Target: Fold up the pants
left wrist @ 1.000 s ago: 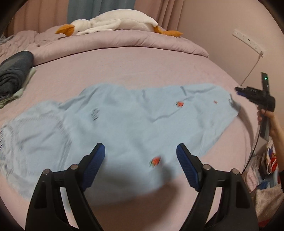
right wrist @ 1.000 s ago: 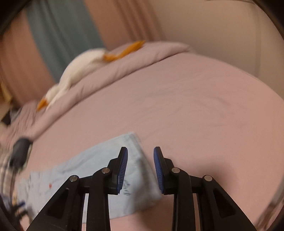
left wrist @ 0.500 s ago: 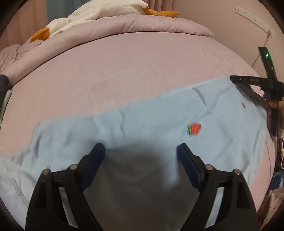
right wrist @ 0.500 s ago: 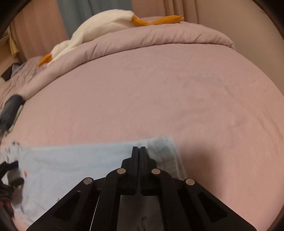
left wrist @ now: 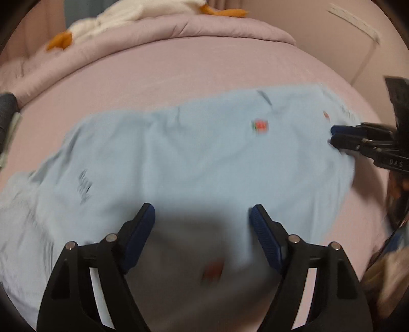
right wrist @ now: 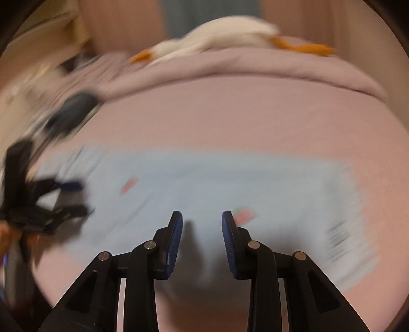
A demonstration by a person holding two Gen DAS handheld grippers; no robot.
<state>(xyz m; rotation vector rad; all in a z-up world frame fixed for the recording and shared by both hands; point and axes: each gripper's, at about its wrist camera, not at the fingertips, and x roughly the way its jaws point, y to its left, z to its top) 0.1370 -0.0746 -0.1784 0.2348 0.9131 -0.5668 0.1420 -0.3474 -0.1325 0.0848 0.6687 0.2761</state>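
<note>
Both the left gripper [left wrist: 202,217] and the right gripper [right wrist: 202,224] hung parted above the light-blue cotton pants [left wrist: 194,158]. A clean fold likely needed matching grips on corresponding edges, lifted evenly.

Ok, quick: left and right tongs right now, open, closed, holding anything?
Left tongs: open wide over the pants, holding nothing.
Right tongs: open, holding nothing.

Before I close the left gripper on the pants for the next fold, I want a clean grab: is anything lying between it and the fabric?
Nothing visible is. The left gripper hangs open directly over the light blue pants, which lie spread on the pink bed. The goose plush lies far back.
</note>
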